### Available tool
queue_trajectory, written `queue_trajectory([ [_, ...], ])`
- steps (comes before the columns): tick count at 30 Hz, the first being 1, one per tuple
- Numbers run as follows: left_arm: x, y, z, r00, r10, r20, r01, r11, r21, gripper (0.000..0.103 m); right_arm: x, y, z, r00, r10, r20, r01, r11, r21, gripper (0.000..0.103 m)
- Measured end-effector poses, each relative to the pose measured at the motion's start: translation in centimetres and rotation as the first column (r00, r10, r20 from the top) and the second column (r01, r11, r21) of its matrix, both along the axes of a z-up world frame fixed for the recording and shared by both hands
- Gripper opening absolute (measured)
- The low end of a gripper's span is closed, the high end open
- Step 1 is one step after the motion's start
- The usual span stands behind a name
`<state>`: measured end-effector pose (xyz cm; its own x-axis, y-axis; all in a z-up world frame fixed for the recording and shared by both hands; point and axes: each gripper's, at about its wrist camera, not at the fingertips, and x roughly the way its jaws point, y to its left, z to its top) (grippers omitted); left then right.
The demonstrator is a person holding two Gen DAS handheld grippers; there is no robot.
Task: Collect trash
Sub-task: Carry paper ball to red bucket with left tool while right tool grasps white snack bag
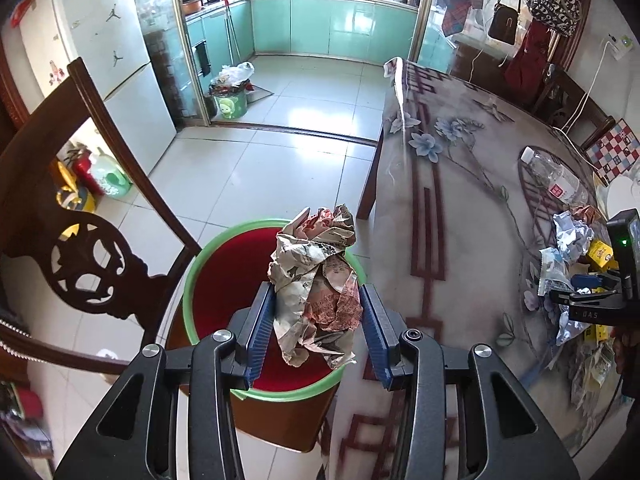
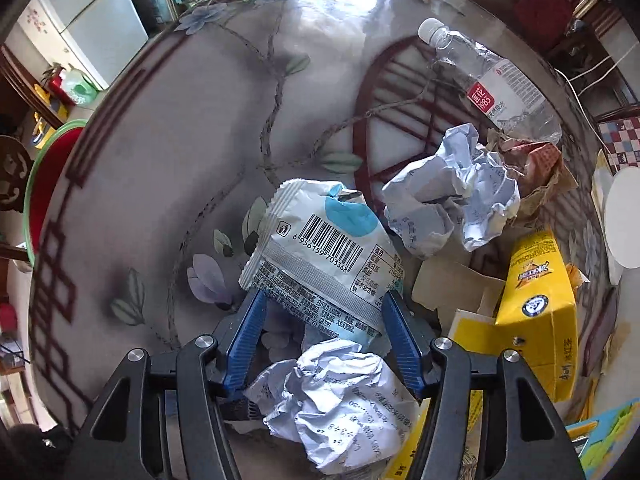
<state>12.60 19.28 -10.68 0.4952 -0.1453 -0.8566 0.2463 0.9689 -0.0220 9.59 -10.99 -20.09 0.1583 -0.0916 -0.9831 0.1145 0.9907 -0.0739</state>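
A flower-patterned table (image 2: 168,184) carries a plastic bottle (image 2: 496,76), crumpled papers (image 2: 460,192), a snack wrapper (image 2: 320,240) and a yellow carton (image 2: 536,292).

My crumpled wrapper (image 1: 316,284) hides much of the bin's (image 1: 208,256) inside, and the yellow box (image 2: 540,296) covers the trash behind it.

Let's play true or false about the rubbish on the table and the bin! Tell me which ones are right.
1. The left gripper holds a crumpled paper wad above the bin. True.
2. The bin has a blue rim. False: its rim is green, with red inside.
3. The plastic bottle stands upright. False: it lies on its side on the table.
4. The snack wrapper with a barcode lies between the right gripper fingers. True.
5. The yellow carton is already in the bin. False: it lies on the table.
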Motion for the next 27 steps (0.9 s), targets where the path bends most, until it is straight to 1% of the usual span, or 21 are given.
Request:
queue_trajectory([
  [1,0.1,0.1,0.0,1.000,0.000,-0.001,0.000,1.000,0.002,0.041,0.0,0.0,0.3,1.000,-0.003,0.023,0.003,1.000,0.018,0.042],
  [2,0.2,0.2,-0.2,1.000,0.004,-0.003,-0.004,1.000,0.004,0.041,0.0,0.0,0.7,0.999,-0.005,0.039,0.004,0.999,0.036,0.018],
  [3,0.3,0.5,-0.3,1.000,0.010,-0.007,-0.010,1.000,0.005,0.041,0.1,0.0,1.1,0.999,-0.008,0.052,0.006,0.999,0.044,0.003],
  [4,0.5,0.7,-0.5,1.000,0.016,-0.012,-0.016,1.000,0.005,0.041,0.2,0.1,1.6,0.998,-0.008,0.064,0.005,0.999,0.049,0.001],
  [7,1.0,1.3,-0.9,0.999,0.032,-0.022,-0.032,0.999,0.006,0.041,0.6,0.6,2.7,0.996,0.010,0.087,-0.015,0.998,0.054,0.000],
  [9,1.2,1.6,-0.9,0.999,0.037,-0.021,-0.037,0.999,0.004,0.041,1.0,1.0,2.9,0.995,0.032,0.092,-0.034,0.999,0.025,0.000],
  [10,1.2,1.7,-0.9,0.999,0.038,-0.021,-0.038,0.999,0.003,0.041,1.3,0.9,2.8,0.995,0.039,0.088,-0.039,0.999,0.006,0.001],
  [11,1.3,1.9,-0.9,0.999,0.040,-0.021,-0.040,0.999,0.002,0.042,1.6,0.7,2.4,0.997,0.051,0.065,-0.051,0.999,-0.004,0.002],
  [13,1.3,2.2,-0.9,0.999,0.044,-0.023,-0.044,0.999,0.003,0.042,2.5,0.8,1.7,0.997,0.080,0.022,-0.079,0.996,-0.046,0.018],
  [15,1.3,2.4,-1.1,0.998,0.050,-0.031,-0.050,0.999,0.002,0.042,2.8,0.7,0.6,0.991,0.131,-0.024,-0.132,0.988,-0.081,0.060],
  [16,1.4,2.5,-1.1,0.998,0.052,-0.034,-0.052,0.999,0.001,0.042,3.0,0.7,0.3,0.989,0.147,-0.034,-0.149,0.985,-0.088,0.064],
  [18,1.4,2.5,-1.2,0.998,0.052,-0.039,-0.052,0.999,0.000,0.042,3.1,0.6,-0.3,0.984,0.173,-0.054,-0.176,0.982,-0.062,0.072],
  [19,1.4,2.5,-1.3,0.998,0.051,-0.040,-0.051,0.999,0.000,0.043,3.3,0.6,-0.9,0.981,0.182,-0.073,-0.186,0.981,-0.054,0.074],
  [20,1.4,2.4,-1.3,0.998,0.051,-0.042,-0.051,0.999,-0.001,0.043,3.5,0.5,-0.9,0.981,0.183,-0.059,-0.187,0.981,-0.056,0.077],
  [22,1.5,2.3,-1.4,0.998,0.050,-0.045,-0.050,0.999,-0.002,0.043,3.8,0.3,-0.9,0.983,0.172,-0.059,-0.175,0.983,-0.047,0.077],
  [23,1.5,2.2,-1.4,0.998,0.048,-0.046,-0.048,0.999,-0.003,0.043,3.8,0.3,-0.8,0.985,0.161,-0.056,-0.163,0.986,-0.039,0.072],
  [24,1.4,2.1,-1.5,0.998,0.045,-0.046,-0.045,0.999,-0.002,0.043,3.9,0.3,-0.7,0.986,0.158,-0.049,-0.159,0.987,-0.021,0.057],
  [25,1.5,2.0,-1.5,0.998,0.043,-0.046,-0.043,0.999,-0.001,0.043,3.9,0.4,-0.5,0.987,0.157,-0.040,-0.157,0.988,0.008,0.050],
  [27,1.5,1.9,-1.7,0.998,0.043,-0.049,-0.043,0.999,0.000,0.043,4.2,0.8,-0.1,0.986,0.165,-0.030,-0.165,0.986,0.009,0.031],
])
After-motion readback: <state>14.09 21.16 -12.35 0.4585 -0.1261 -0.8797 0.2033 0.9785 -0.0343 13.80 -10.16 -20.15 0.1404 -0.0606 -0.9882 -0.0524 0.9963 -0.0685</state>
